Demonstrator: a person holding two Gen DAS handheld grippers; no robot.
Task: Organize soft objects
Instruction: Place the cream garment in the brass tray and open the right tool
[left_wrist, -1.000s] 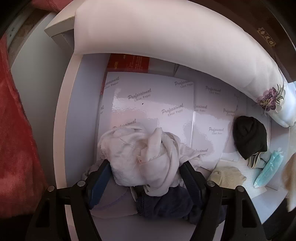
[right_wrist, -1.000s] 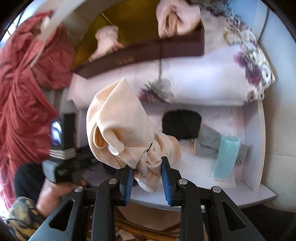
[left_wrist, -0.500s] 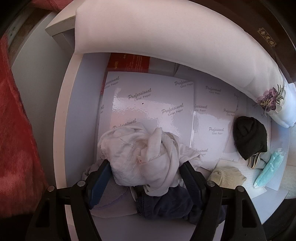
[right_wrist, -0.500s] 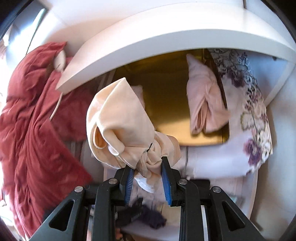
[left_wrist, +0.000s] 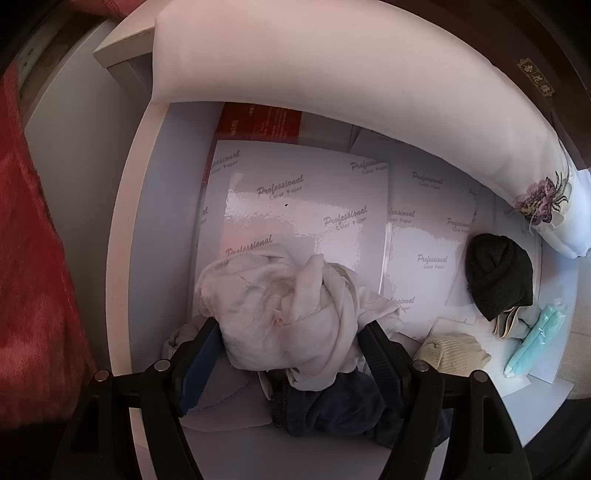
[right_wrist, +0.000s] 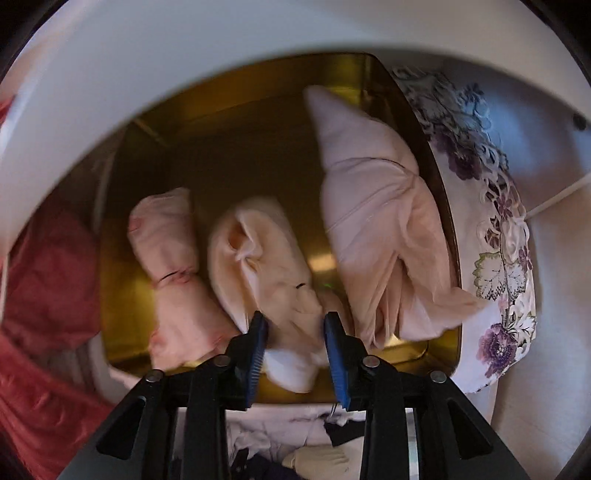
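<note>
In the left wrist view my left gripper (left_wrist: 290, 343) points down at a white shelf (left_wrist: 155, 236), its jaws wide and shut on a crumpled white cloth bundle (left_wrist: 280, 302). A navy cloth (left_wrist: 332, 410) and a lilac cloth (left_wrist: 225, 387) lie under it. In the right wrist view my right gripper (right_wrist: 295, 332) hangs over a gold tin (right_wrist: 229, 155). Its jaws are opening and a blurred peach cloth bundle (right_wrist: 266, 258) slips from between them into the tin. That bundle lies between a pink bundle (right_wrist: 173, 266) and a bigger pink one (right_wrist: 376, 206).
Glossy paper packs (left_wrist: 306, 206) cover the shelf. A black knit piece (left_wrist: 498, 273), a cream glove (left_wrist: 454, 354) and a teal packet (left_wrist: 535, 339) lie at its right. A white floral pillow (left_wrist: 332, 74) (right_wrist: 495, 236) runs along the back. A red blanket (left_wrist: 33, 258) hangs at the left.
My right gripper carried the peach bundle from over the shelf to above the gold tin, and its jaws have widened. The left gripper and its white bundle have not moved.
</note>
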